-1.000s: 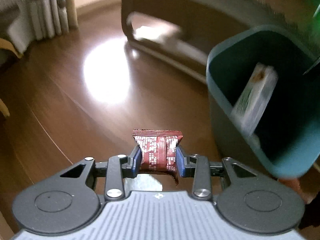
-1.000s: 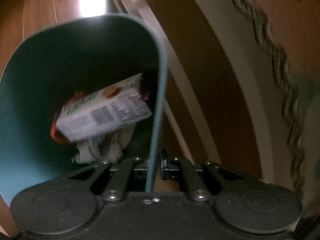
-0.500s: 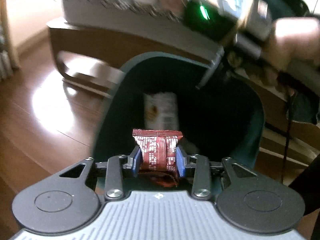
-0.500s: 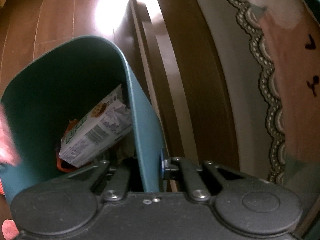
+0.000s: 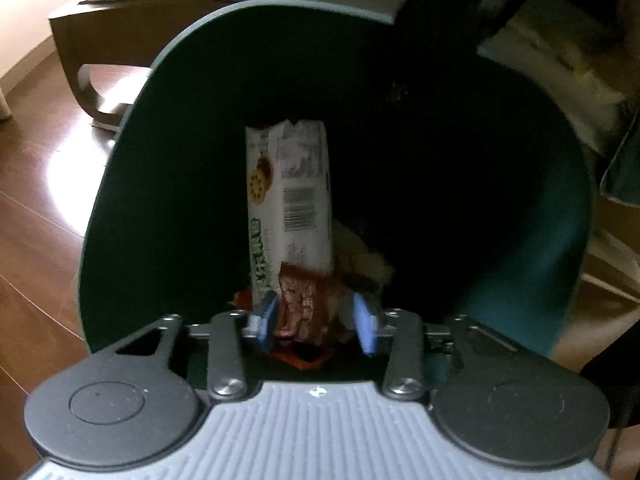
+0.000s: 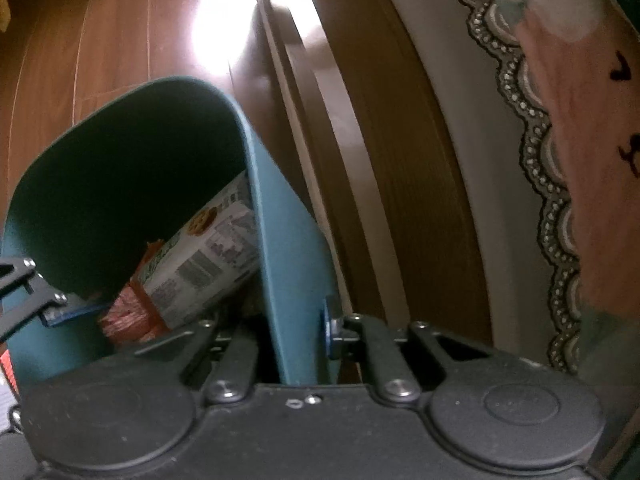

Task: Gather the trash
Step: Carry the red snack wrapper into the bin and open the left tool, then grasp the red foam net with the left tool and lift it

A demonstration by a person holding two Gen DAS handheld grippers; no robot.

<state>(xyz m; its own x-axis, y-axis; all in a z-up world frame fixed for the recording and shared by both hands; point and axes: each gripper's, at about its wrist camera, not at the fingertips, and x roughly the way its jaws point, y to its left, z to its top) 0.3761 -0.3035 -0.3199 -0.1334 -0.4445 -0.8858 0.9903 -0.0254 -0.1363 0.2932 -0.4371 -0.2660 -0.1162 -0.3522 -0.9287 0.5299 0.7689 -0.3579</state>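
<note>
- Jaws of the left gripper [image 5: 316,322] are opening over the mouth of the teal bin [image 5: 120,184]; the red snack wrapper [image 5: 302,308] lies between the blue pads [image 5: 267,316], blurred, and the pad on the right of the view stands clear of it.
- Right gripper [image 6: 304,332] has its jaws clamped narrow on the bin's wall [image 6: 280,272], one pad inside the bin and one blue pad outside it.
- Bin is tilted, its opening turned toward both cameras; its interior is dark.
- Inside the bin a white cookie package [image 5: 288,196] with green lettering and a barcode leans lengthwise along the wall. The right wrist view shows the same package [image 6: 204,260] resting against the gripped wall.
- Below the package sit an orange wrapper [image 5: 300,360] and pale crumpled paper [image 5: 368,260].
- In the right wrist view the wrapper [image 6: 128,316] appears at the bin's lower edge, just beside a blue pad of the left gripper [image 6: 76,312].
- Bin is above a brown wood floor [image 6: 80,40] with a bright glare patch.
- Beside the bin runs a dark wooden furniture frame [image 6: 360,160], carrying a pink cloth with a scalloped border [image 6: 560,160].
</note>
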